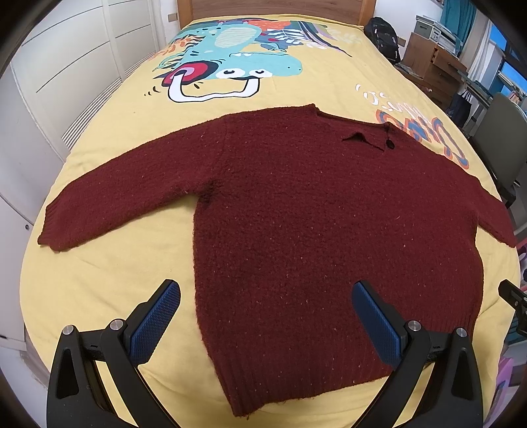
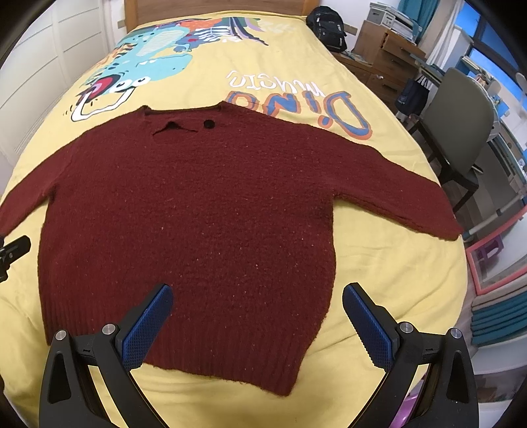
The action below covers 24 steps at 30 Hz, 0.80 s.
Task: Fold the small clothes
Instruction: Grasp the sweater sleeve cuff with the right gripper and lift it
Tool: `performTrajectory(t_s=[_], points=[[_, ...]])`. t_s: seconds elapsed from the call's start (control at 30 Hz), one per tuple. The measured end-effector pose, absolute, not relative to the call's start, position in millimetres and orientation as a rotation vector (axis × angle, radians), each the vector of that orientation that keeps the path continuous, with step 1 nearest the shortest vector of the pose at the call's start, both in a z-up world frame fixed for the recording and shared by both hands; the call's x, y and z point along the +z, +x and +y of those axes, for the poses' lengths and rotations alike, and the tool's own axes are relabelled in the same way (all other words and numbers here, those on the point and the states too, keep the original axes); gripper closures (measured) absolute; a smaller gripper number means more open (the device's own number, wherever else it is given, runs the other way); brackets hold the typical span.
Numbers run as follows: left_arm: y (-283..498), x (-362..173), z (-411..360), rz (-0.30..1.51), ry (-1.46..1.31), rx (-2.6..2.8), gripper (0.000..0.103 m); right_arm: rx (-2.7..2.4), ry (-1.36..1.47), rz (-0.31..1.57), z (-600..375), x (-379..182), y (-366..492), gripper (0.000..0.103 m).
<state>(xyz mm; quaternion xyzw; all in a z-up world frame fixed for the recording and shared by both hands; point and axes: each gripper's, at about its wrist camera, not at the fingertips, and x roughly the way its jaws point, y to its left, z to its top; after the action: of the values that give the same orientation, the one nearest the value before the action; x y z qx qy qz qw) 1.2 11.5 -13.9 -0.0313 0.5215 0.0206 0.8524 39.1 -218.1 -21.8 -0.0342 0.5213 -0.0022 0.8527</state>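
One dark red sweater (image 1: 313,224) lies spread flat, front up, on a bed with a yellow cover (image 1: 108,289) printed with a cartoon dinosaur (image 1: 230,56). Its two sleeves stretch out to either side, its neck points toward the headboard, and its ribbed hem lies at the near edge of the bed. Two grippers hover above that hem, each with two blue-padded fingers. The left gripper (image 1: 266,324) is spread wide and holds nothing, one finger over bare cover and the other over the sweater's lower body. The right gripper (image 2: 257,324) is also spread wide and empty, both fingers over the hem area. The left view shows the left sleeve's whole cuff and white wardrobe doors (image 1: 66,66) beside the bed. The right view shows the right sleeve's cuff, the upside-down printed words "Dino music" (image 2: 296,98), one grey chair (image 2: 461,125) and one black bag (image 2: 329,26) near wooden drawers.
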Motion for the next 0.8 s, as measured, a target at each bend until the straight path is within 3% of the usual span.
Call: performTrajectory(t_s=[0.37,0.8], points=[[47,-13,20,1.105,-0.064,0.017,0.001,-0.106,0.048,1.027,-320,-21,84,0.000],[86,-65,36,1.218,-0.096,0.067,0.001,-0.411,0.443,1.106,-519,-103,149,0.000]])
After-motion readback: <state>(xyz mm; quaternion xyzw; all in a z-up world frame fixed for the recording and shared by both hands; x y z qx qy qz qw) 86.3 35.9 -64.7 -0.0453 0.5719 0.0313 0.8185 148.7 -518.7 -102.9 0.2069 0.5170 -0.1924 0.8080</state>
